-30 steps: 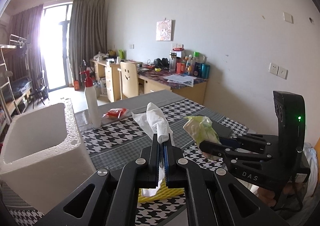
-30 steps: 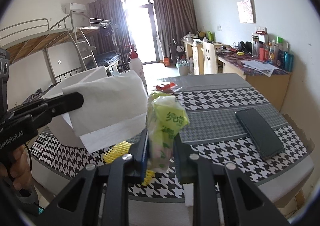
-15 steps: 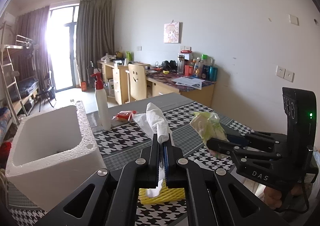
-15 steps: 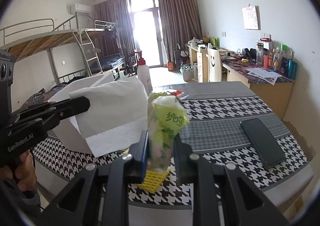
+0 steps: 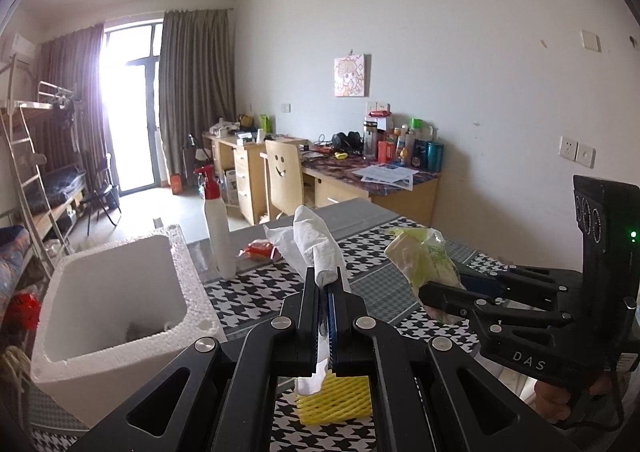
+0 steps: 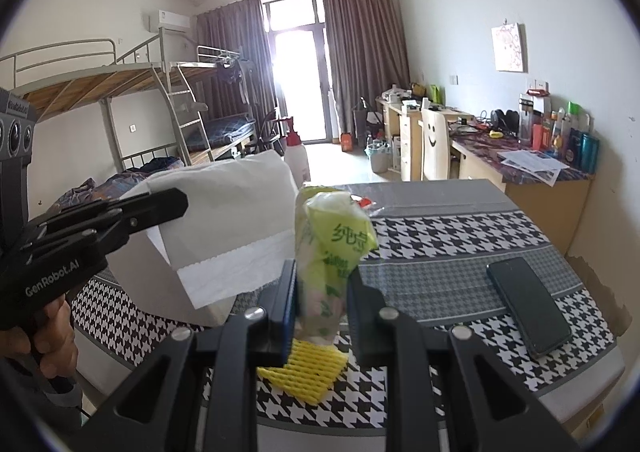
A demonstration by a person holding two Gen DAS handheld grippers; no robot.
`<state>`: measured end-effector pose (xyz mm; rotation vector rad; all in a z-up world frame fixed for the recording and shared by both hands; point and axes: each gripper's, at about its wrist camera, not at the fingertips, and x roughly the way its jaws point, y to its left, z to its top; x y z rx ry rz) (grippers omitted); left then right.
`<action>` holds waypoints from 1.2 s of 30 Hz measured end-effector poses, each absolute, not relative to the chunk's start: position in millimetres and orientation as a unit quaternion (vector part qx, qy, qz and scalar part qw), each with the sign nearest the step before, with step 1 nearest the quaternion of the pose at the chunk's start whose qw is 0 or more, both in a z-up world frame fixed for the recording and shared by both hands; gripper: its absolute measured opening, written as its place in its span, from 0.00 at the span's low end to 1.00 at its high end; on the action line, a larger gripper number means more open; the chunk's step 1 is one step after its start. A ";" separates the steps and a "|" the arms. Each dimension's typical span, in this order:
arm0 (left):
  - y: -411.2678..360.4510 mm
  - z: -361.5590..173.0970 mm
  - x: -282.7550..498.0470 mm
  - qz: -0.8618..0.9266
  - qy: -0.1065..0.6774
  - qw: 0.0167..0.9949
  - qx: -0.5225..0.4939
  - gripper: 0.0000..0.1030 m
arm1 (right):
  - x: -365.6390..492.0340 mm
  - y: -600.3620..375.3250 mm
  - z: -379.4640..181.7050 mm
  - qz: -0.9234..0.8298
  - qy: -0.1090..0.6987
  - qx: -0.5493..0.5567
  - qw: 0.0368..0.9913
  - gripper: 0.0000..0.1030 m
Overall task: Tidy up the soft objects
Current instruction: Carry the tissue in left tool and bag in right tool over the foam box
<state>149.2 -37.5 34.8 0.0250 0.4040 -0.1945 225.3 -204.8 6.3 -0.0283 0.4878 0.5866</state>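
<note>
1. Left gripper [image 5: 328, 284]: jaws pressed together on a white, creased paper tissue [image 5: 316, 248]. The sheet is held in the air above the table; one end hangs out below the jaws, the rest stands up past the fingertips. In the right wrist view it spreads as a flat sheet beside the other gripper.

2. Right gripper [image 6: 322, 284]: jaws clamped on a soft yellow-green plastic tissue pack [image 6: 332, 248], part-closed around its bulk. The pack is upright and clear of the table.

3. Receptacle: a white foam box with an open top [image 5: 116, 292] stands at the near left corner of the black-and-white houndstooth table [image 6: 440, 236]. Its inside looks nearly empty; something small may lie at the bottom, but this cannot be made out.

4. Remaining on the table: a yellow foam-mesh sleeve [image 6: 304, 368] lies at the near edge, below both grippers, untouched.

5. Other items, not judged soft: a black phone [image 6: 528, 308] toward the right edge, a white spray bottle with red trigger [image 5: 216, 232] and a small red packet [image 5: 258, 250] toward the far edge.

6. Progress, as a judgement: early to middle. Two soft items are lifted but neither is deposited. Left to do: place both, presumably in the box, then collect the mesh sleeve.
</note>
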 end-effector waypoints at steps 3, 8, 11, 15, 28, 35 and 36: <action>-37.4 34.7 147.5 -0.094 0.199 0.975 0.013 0.04 | 226.7 -202.3 9.6 0.289 0.234 -0.015 0.928 0.25; -36.0 37.5 147.3 -0.089 0.196 0.976 0.013 0.04 | 227.1 -199.4 13.6 0.293 0.227 -0.018 0.929 0.25; -35.4 41.3 146.7 -0.086 0.191 0.978 0.017 0.04 | 227.0 -198.4 17.4 0.296 0.222 -0.019 0.929 0.25; -35.4 44.6 144.4 -0.085 0.180 0.980 0.020 0.04 | 227.1 -196.4 23.2 0.298 0.213 -0.022 0.930 0.25; -28.6 58.0 145.6 -0.071 0.160 0.984 0.022 0.04 | 229.7 -189.5 33.3 0.304 0.199 -0.025 0.931 0.25; -25.7 68.5 144.4 -0.068 0.146 0.987 0.026 0.04 | 227.7 -186.1 42.5 0.312 0.184 -0.028 0.932 0.25; -25.1 70.5 145.2 -0.070 0.143 0.987 0.027 0.04 | 228.1 -185.9 44.0 0.313 0.182 -0.028 0.932 0.25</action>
